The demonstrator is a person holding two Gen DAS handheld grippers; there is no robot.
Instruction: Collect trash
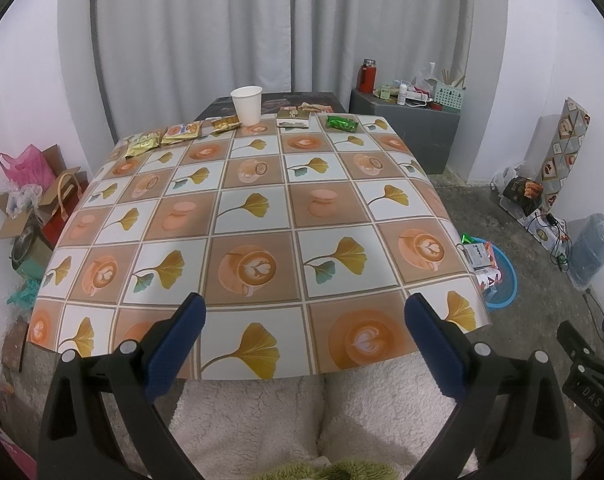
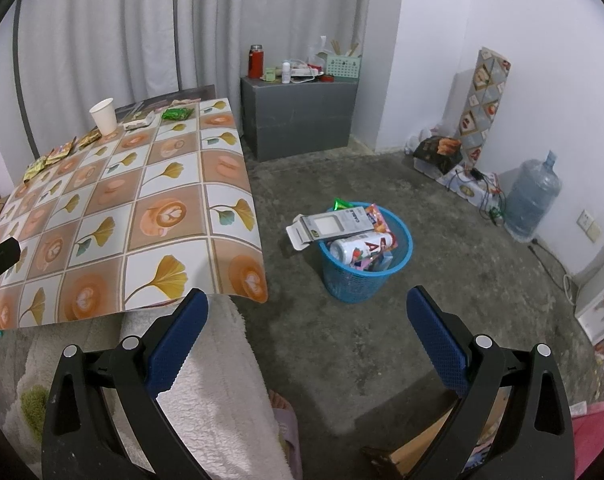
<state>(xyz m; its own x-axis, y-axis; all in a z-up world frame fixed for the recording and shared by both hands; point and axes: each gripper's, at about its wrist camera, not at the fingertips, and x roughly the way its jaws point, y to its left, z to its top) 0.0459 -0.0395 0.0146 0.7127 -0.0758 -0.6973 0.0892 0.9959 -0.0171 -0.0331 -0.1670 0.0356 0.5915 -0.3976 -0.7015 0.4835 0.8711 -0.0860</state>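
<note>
Blue-padded fingers of the left gripper (image 1: 302, 336) stand spread wide with nothing between them, hovering over the near edge of the table (image 1: 262, 216), which is covered in a checked oilcloth printed with ginkgo leaves and latte cups. Along the table's far edge the trash lies in a row. From the left: a yellow-green snack packet (image 1: 143, 145), an orange-and-yellow wrapper (image 1: 183, 132) just beside it, a small crumpled gold wrapper (image 1: 225, 123), a white paper cup (image 1: 247, 105) standing upright, a flat white carton (image 1: 293, 118) and a green foil wrapper (image 1: 342, 123). Off the table's right side, on the concrete floor, stands a blue plastic waste basket (image 2: 364, 276). It is filled above its rim: an opened grey-and-white box (image 2: 330, 225) lies across the top, a white can (image 2: 360, 245) lies on its side below it, and coloured wrappers poke out around them. The right gripper (image 2: 307, 322) is released too, its jaws wide apart and empty, held over the floor near the basket.
</note>
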